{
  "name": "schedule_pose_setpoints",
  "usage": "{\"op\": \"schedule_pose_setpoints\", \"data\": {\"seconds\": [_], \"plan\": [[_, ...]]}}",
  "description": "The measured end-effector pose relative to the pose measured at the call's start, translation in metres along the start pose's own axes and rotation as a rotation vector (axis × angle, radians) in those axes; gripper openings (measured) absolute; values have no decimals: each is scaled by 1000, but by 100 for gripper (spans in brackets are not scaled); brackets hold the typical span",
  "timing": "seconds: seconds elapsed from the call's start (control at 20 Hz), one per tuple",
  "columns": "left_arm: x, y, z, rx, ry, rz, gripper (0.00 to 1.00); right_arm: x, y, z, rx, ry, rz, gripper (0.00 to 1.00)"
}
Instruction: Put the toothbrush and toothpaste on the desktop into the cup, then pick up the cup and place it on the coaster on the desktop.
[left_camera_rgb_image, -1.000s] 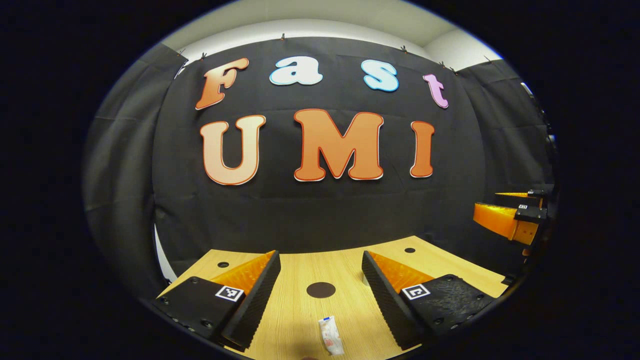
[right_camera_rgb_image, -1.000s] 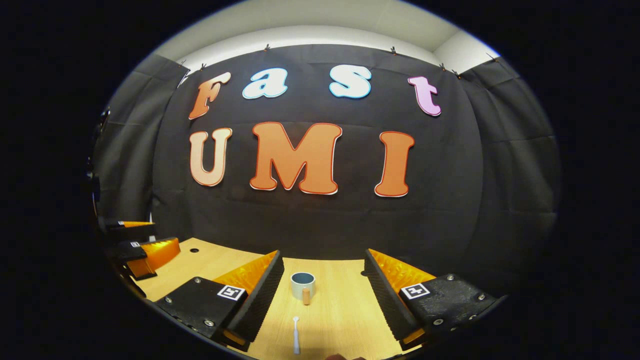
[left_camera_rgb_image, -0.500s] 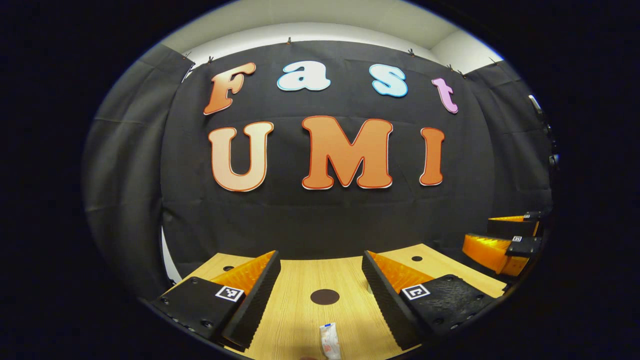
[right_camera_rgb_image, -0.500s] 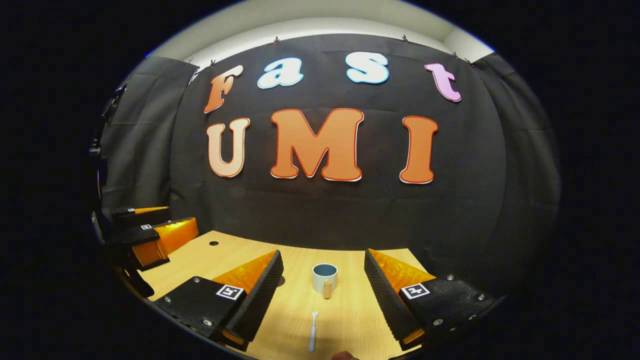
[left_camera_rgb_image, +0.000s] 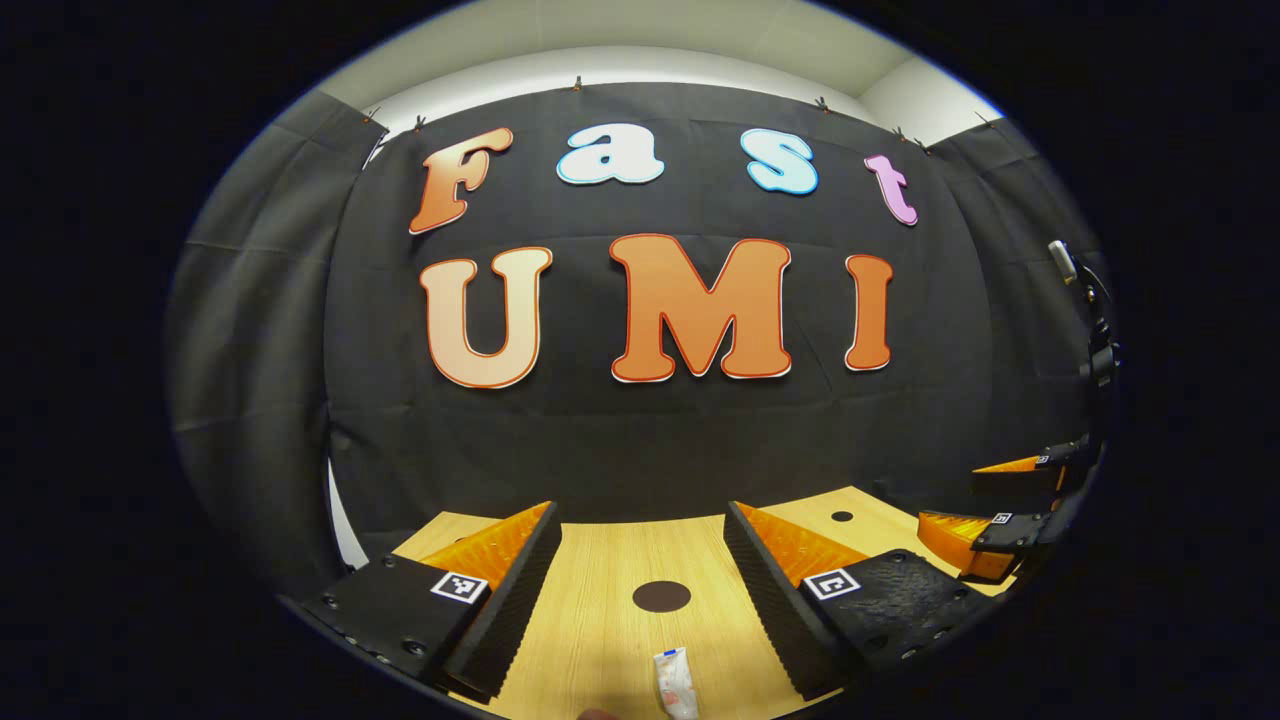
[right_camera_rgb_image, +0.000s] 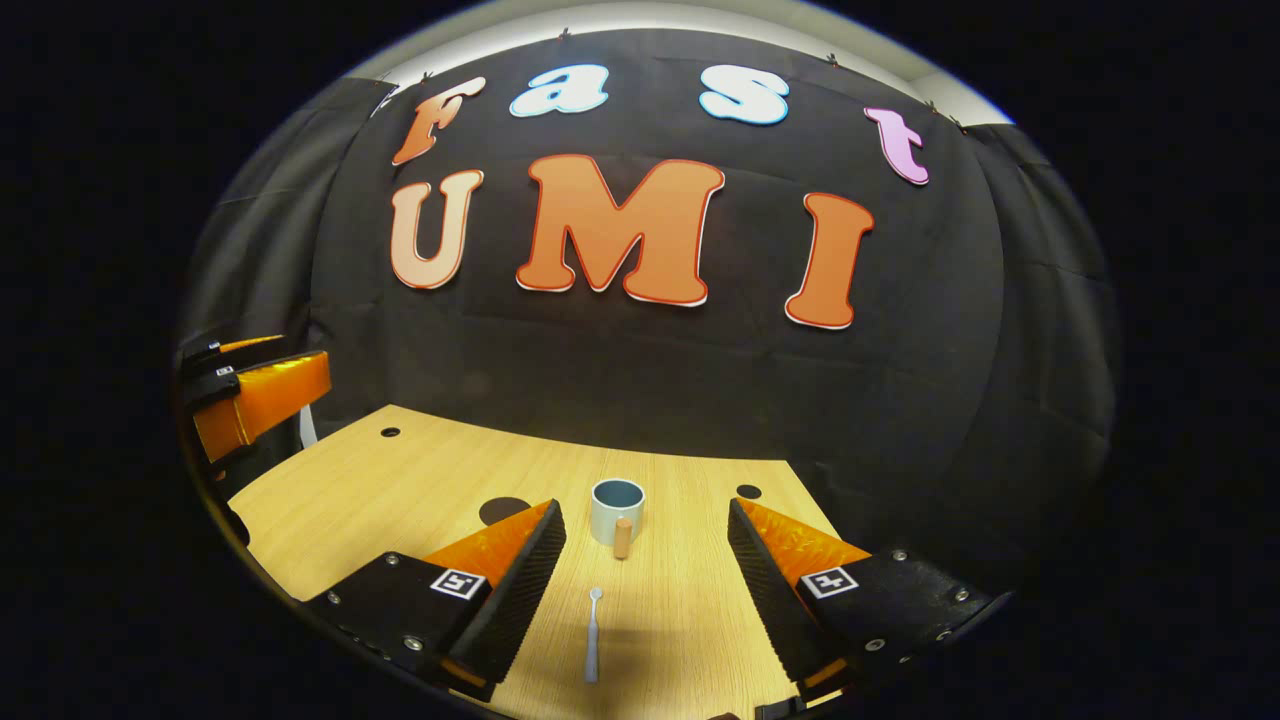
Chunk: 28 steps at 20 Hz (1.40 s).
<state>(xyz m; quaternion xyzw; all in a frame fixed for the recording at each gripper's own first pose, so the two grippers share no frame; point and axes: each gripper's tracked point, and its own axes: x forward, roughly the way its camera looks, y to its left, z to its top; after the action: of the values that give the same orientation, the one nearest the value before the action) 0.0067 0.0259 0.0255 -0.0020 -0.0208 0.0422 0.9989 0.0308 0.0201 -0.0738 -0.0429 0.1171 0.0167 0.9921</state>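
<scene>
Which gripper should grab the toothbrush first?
Right. The toothbrush lies between the open right gripper fingers, the cup just beyond. The left gripper faces the toothpaste.

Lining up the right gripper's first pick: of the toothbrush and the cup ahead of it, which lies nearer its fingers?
The toothbrush. It lies flat on the desk between the open fingers of the right gripper, while the cup stands upright farther off.
</scene>
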Motion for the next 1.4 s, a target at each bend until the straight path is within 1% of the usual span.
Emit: {"op": "schedule_pose_setpoints", "data": {"seconds": [0.1,0.2,0.3,0.45,0.6,0.7,0.85,1.0,1.25,1.4], "plan": [[0,2,-3,6,3,-20,99,6,7,-10,16,46,11,99],[2,4,-6,16,7,-41,99,12,17,-26,76,108,30,99],[4,8,-12,22,18,-59,99,18,23,-37,92,153,27,98],[6,9,-17,17,35,-82,99,27,30,-51,54,201,28,99],[8,14,-20,23,46,-81,99,33,35,-73,22,291,40,98],[11,15,-25,28,58,-74,99,37,37,-88,13,349,62,98],[13,16,-36,46,86,-46,98,41,40,-109,10,442,102,96],[17,18,-46,38,121,-4,99,53,43,-131,-4,535,137,96],[21,23,-61,69,177,65,99,67,54,-170,-10,690,196,93],[22,27,-77,85,223,102,99,70,60,-188,26,806,226,90]]}}
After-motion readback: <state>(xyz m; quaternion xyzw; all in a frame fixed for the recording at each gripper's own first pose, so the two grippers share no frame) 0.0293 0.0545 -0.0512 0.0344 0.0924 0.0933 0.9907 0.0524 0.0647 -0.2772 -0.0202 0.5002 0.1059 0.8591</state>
